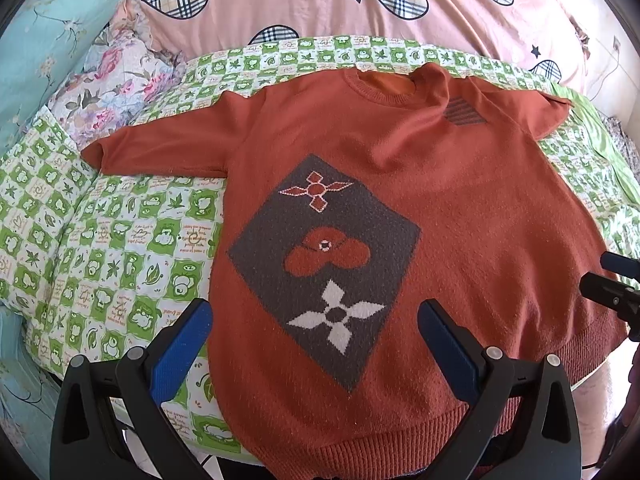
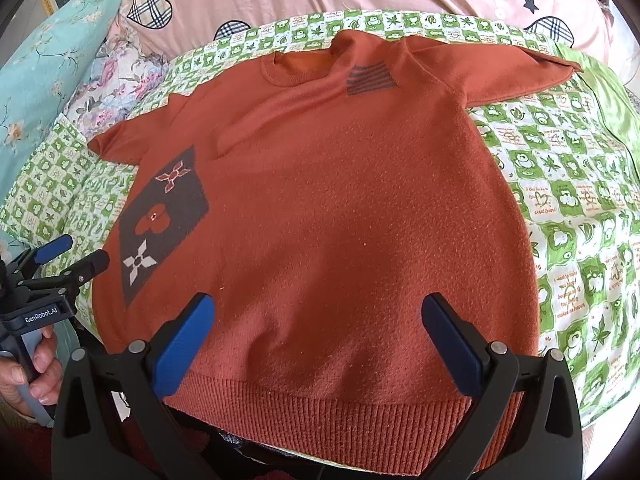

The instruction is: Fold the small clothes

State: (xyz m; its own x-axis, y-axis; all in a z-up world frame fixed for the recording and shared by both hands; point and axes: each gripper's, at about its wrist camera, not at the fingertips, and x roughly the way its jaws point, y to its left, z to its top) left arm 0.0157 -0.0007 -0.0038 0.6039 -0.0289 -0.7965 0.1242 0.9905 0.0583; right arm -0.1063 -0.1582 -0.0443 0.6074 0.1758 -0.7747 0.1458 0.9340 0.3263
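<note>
Spread wide and holding nothing: left gripper (image 1: 316, 328) and right gripper (image 2: 318, 326), both above the near ribbed hem. Beyond, lying flat on green checked bedspread (image 2: 568, 184), rust-orange sweater (image 2: 340, 200), sleeves out; far right sleeve possibly folded.

Sweater (image 1: 460, 200) (orange) on bed (image 1: 120, 248)

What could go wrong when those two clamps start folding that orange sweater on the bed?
The sweater lies on a soft, uneven quilt, so a pinch might catch the quilt too. Both the left gripper and right gripper are open near the ribbed hem; uneven grips there could skew the fold. The far sleeve is already creased, which could bunch.
</note>
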